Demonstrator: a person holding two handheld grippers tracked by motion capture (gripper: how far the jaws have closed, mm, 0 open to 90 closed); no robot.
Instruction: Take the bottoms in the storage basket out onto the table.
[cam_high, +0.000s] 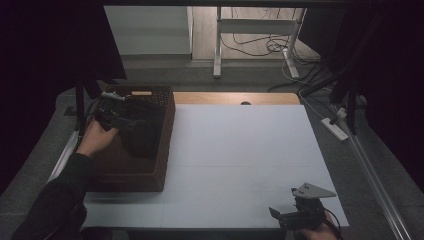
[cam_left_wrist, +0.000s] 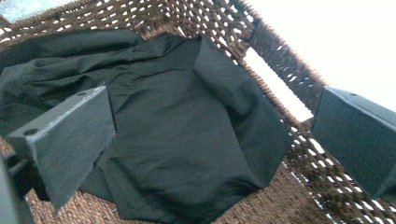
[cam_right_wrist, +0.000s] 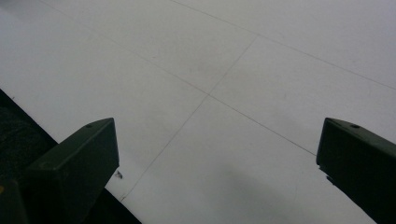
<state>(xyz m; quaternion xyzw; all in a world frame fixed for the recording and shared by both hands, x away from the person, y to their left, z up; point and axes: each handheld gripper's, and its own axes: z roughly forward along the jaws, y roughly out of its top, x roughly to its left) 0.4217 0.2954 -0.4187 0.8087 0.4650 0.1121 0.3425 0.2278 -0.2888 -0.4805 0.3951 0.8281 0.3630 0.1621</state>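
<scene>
- Wicker basket (cam_high: 160, 150): brown woven, open-topped, standing on the left part of the white table (cam_high: 240, 160); taken as the landmark for all entries below.
- Black cloth (cam_left_wrist: 187, 140): lies crumpled inside the basket, on its floor and against the far wall, with folds and one flat panel uppermost. Judged soft, light and limp; it should bunch and drape when lifted, and could snag on the weave. Best taken at a raised fold or the loose corner near the basket wall, pinching several layers.
- Left gripper (cam_high: 114, 114): held over the basket interior, just above the cloth; jaws wide apart, nothing between them.
- Right gripper (cam_high: 295, 216): well apart from the basket, at the table's near right edge; jaws spread, holding nothing, above bare tabletop.
</scene>
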